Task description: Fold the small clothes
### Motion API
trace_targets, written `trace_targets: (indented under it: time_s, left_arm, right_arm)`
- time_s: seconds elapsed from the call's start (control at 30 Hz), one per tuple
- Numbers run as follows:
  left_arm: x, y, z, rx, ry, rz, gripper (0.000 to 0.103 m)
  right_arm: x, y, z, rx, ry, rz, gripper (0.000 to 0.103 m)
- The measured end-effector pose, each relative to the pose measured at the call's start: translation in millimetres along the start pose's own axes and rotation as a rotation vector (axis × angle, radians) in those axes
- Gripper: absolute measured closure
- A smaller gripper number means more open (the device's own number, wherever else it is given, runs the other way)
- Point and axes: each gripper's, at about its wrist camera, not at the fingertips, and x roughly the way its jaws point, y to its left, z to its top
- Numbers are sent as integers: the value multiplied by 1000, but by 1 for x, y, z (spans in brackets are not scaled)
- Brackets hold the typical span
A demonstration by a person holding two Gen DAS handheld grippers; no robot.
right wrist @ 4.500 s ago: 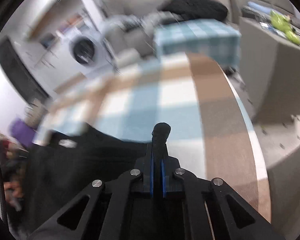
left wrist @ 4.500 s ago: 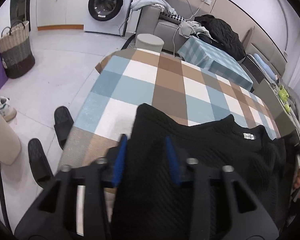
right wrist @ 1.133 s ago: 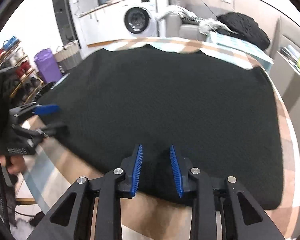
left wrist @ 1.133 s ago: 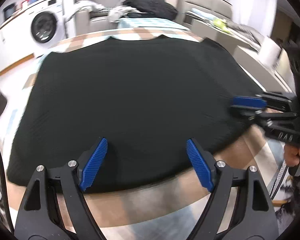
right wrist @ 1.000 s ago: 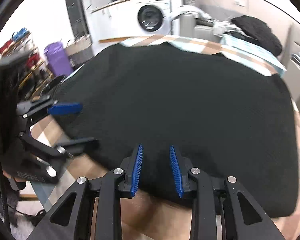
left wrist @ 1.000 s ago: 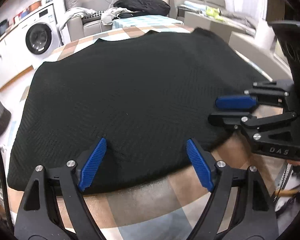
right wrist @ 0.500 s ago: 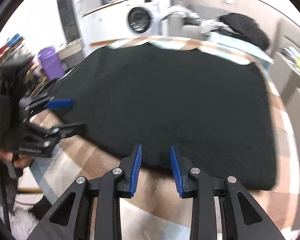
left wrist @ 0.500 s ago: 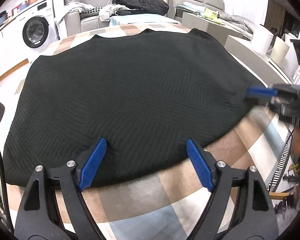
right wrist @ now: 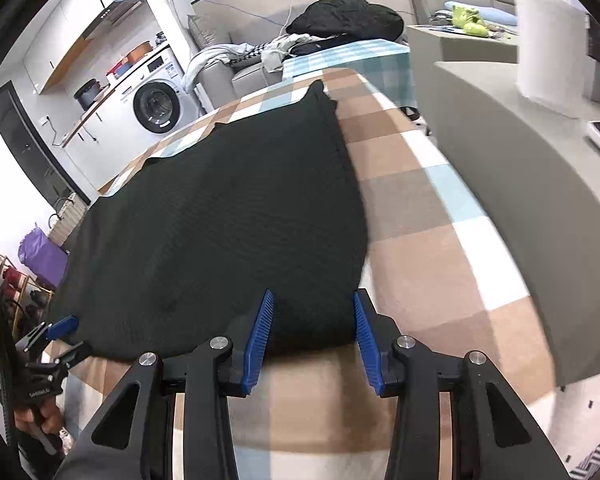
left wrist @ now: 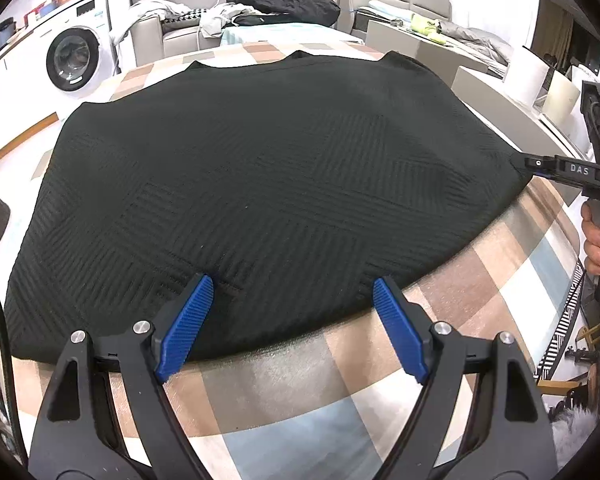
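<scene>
A round table (left wrist: pixel 284 392) under a brown, blue and white checked cloth carries the black textured knit garment (left wrist: pixel 260 184), spread flat across it. Both left tongs (left wrist: pixel 288 324) and right tongs (right wrist: pixel 311 334) stand apart at its near hem. Only the left view shows a hand (left wrist: pixel 598 236) gripping the right handle.

Bare checked tablecloth (right wrist: pixel 416 216) lies open to the right of the flat black knitted garment (right wrist: pixel 228 216) and along its near hem, while a tall grey cabinet (right wrist: pixel 512 184) walls off the table's right edge.
</scene>
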Motion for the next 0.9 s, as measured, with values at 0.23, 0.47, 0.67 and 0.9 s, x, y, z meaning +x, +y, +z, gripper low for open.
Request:
trace_targets:
  time_s: [0.23,0.47,0.67,0.9]
  left_arm:
    - [-5,8,-3,-50,-4,5,23]
    - [-33,46,-22,-221,-46,42,23]
    - [-69,104,-53,-487,-111,97,23]
    - [-66,157,-67,-707,-156,107,24]
  right_arm:
    - [-13,1,-2,-48,-34,-27,98]
    - [-19,2,-5,-73,-27,-76,86]
    - [-40,23,9,-98,-125,16,61]
    - [-24,56,6,-151,-101,100,55]
